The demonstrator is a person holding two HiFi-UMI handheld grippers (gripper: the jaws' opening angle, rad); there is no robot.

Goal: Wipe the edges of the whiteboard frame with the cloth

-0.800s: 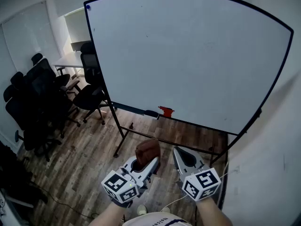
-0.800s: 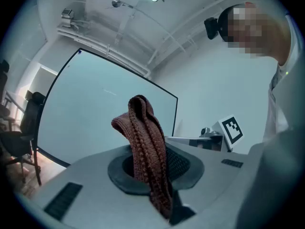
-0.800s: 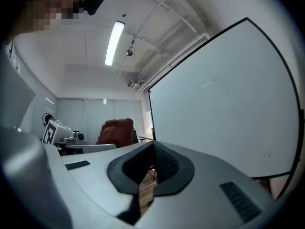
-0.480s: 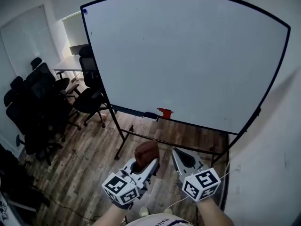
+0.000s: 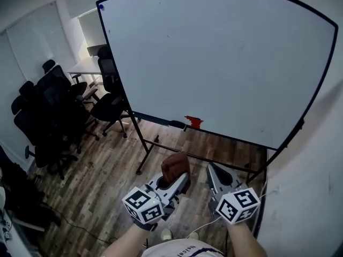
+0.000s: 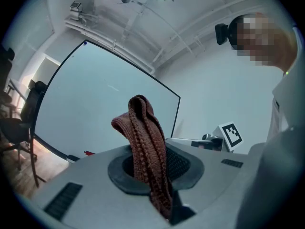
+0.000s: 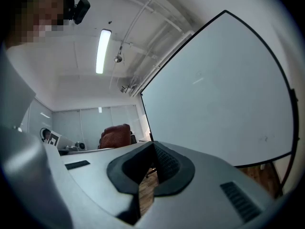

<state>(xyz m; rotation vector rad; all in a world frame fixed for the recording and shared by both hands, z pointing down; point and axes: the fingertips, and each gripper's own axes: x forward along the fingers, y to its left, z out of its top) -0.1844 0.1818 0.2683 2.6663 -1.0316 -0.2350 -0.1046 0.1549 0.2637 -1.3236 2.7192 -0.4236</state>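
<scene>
Left gripper view: the left gripper [image 6: 153,170] is clenched on a brown knitted cloth [image 6: 143,132], which rises in a folded ridge from between its grey jaws.
Right gripper: the right gripper [image 7: 147,170] has its jaws drawn together to a thin slit, with nothing between them; it is held just beside the left gripper, not touching it.
Position: both grippers are low in front of the person, below the board's bottom edge, and the cloth is well apart from the frame.
Whiteboard: a large white whiteboard [image 5: 214,63] stands upright on a black metal stand [image 5: 142,143], its surface blank.
Frame: a thin black frame [image 5: 115,63] runs round the board, with a small blue dot [image 5: 101,6] at the top left corner.
Ledge: a small red object [image 5: 193,122] and a dark oblong object [image 5: 176,125] sit side by side on the bottom ledge.
Floor: a wood-plank floor [image 5: 102,181] lies under the stand.
Room: black office chairs [image 5: 48,111] cluster to the left by a white table [image 5: 88,64]; a white wall [image 5: 305,197] is close on the right; a long ceiling light [image 7: 102,49] is lit.
</scene>
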